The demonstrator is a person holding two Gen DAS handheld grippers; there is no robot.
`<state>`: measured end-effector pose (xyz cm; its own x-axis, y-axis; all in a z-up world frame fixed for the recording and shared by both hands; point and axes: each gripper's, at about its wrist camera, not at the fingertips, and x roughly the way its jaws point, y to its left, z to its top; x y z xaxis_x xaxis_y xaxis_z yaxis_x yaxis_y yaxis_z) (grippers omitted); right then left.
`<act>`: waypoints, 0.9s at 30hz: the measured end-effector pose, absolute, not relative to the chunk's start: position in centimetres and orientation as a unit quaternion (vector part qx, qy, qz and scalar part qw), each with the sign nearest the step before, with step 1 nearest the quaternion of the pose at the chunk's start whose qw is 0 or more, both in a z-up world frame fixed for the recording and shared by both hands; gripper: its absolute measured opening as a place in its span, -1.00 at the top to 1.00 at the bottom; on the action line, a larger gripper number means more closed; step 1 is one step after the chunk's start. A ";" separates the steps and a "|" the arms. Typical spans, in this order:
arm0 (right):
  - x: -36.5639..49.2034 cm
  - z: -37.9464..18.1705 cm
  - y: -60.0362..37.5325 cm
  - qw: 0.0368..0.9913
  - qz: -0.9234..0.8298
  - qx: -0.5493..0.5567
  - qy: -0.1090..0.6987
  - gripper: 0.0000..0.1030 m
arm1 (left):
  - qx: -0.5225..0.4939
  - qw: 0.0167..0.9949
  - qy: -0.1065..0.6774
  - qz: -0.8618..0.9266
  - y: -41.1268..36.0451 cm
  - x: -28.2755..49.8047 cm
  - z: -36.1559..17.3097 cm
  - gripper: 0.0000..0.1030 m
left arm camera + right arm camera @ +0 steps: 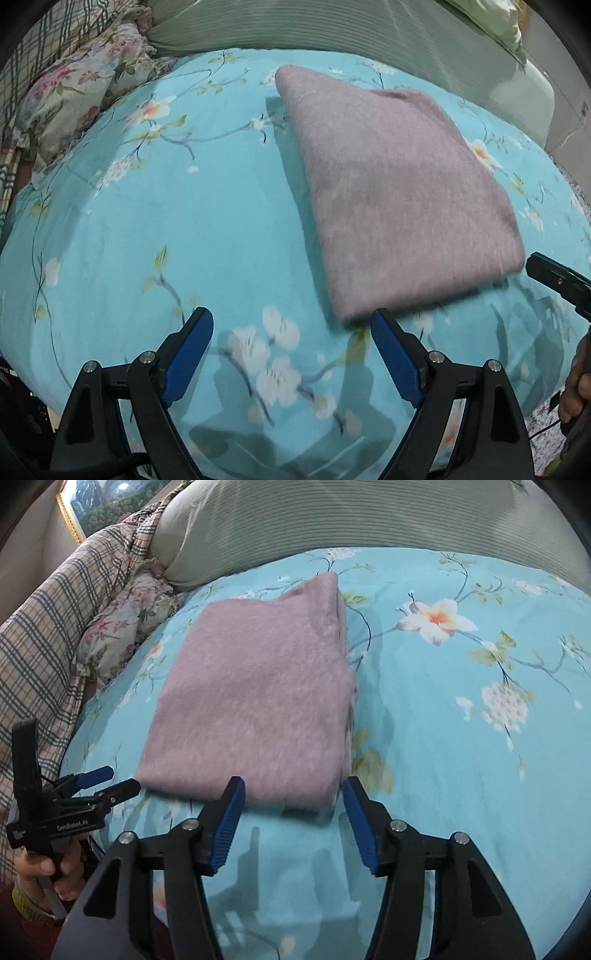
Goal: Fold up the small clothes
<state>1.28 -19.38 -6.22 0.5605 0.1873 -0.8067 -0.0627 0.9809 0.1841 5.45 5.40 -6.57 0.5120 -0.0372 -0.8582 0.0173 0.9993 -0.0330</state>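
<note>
Lying folded on the turquoise floral bedsheet [110, 240], the pink fuzzy garment [399, 199] forms a flat rectangle. Left gripper [291, 325] hangs over bare sheet — jaws wide apart, nothing between them, its right finger at the garment's near edge. Right gripper [293, 794] — jaws parted, empty, just short of the garment's near edge.

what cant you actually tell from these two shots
- Fuzzy folded pink garment: type and inner layers hidden by its own folds, both views.
- Its near edge: motion-blurred, left wrist view.
- Right tongs: cut off by the frame edge there.
- Framed picture: cropped, right wrist view.
</note>
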 end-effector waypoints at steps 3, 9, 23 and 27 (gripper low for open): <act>-0.6 -6.4 -18.9 0.882 0.075 0.055 0.463 -0.34 | 0.004 0.868 0.496 -0.017 5.4 4.1 -7.1 -0.71; -2.8 -7.0 -17.4 0.873 0.095 0.032 0.478 -0.63 | 0.024 0.867 0.496 -0.042 4.8 1.1 -7.4 -0.71; -4.6 0.6 -16.9 0.895 0.122 -0.006 0.429 -0.83 | 0.068 0.905 0.418 -0.032 4.3 -0.7 1.7 -0.79; -4.3 0.7 -17.0 0.902 0.117 0.001 0.415 -0.98 | 0.063 0.911 0.407 -0.031 4.0 -0.4 2.1 -0.88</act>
<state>-4.29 -17.00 0.70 0.6288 0.2117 -0.7482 -0.2106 0.9726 0.0981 -0.42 4.04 2.07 0.6672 -0.0047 -0.7448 0.1066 0.9903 0.0892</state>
